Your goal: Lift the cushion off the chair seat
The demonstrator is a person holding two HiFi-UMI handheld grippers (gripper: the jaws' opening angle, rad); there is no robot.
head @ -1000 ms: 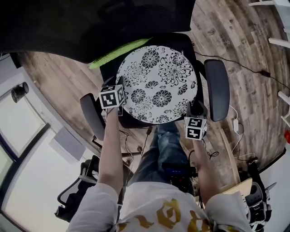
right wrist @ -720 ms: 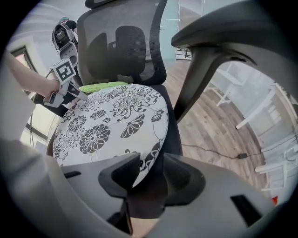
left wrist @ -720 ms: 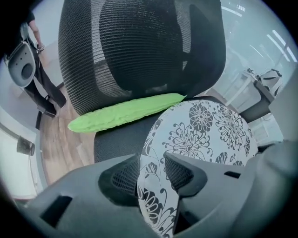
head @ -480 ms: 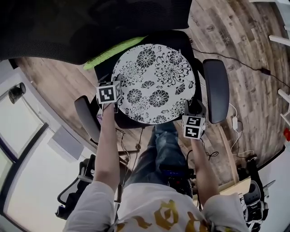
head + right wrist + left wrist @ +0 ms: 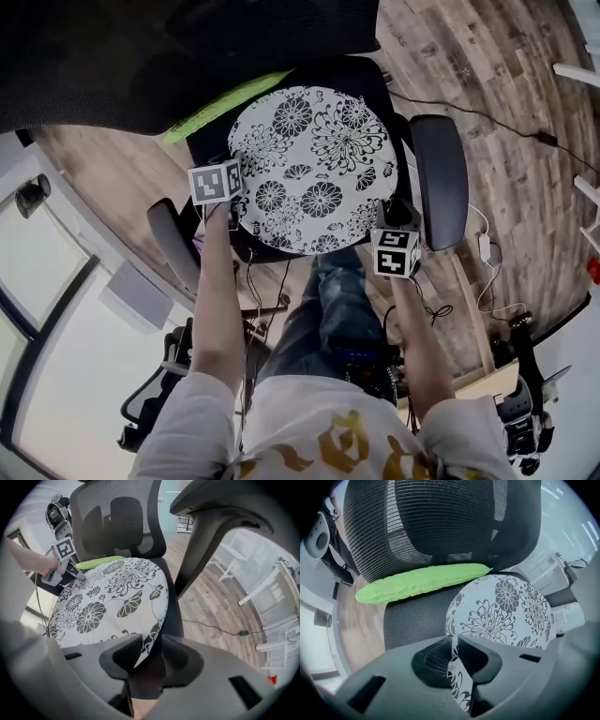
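One side only is gripped: left tongs (image 5: 453,641), just closing, pinch the cushion (image 5: 314,169) edge, while right tongs (image 5: 149,645), just opening, gape around its edge unclamped, so lifting waits.

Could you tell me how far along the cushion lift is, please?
Done: left gripper jaws have just closed on the edge of the cushion. In hand: right gripper jaws, just opened, straddle its front edge unpinched. Left: the lift; it lies on the chair seat.
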